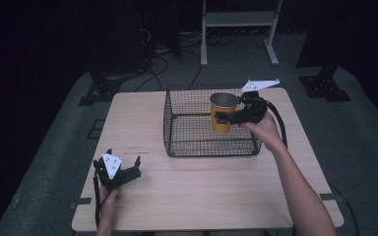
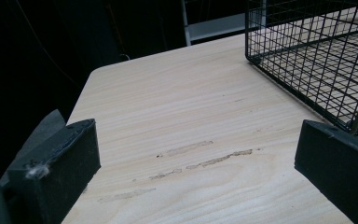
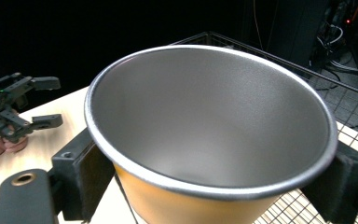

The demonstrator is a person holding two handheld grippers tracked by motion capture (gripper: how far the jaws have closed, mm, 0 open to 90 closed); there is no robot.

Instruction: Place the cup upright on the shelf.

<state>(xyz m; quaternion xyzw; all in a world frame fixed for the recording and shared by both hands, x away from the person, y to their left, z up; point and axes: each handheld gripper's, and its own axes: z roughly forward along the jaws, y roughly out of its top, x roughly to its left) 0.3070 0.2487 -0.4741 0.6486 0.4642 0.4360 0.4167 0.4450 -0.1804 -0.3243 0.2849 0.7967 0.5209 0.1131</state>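
yellow cup point(image 1: 223, 114) clamped in right tool point(image 1: 222, 117), above wire basket point(image 1: 177, 125)

Cup's point(image 3: 200, 140) orange base cut off at the right gripper view's bottom edge, wire basket point(image 2: 317, 51) clipped at the left gripper view's right.

Dark rm, grey floor point(image 1: 369, 147), white rack point(image 1: 238, 19)

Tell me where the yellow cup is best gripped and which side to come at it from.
Grip the yellow cup across its upper wall, just under the rim, coming in level from the side, as the right gripper does now with a jaw on each flank. The cup stands upright and widens toward the rolled rim, which would likely stop it slipping down. The open, empty mouth stays clear over the wire basket.
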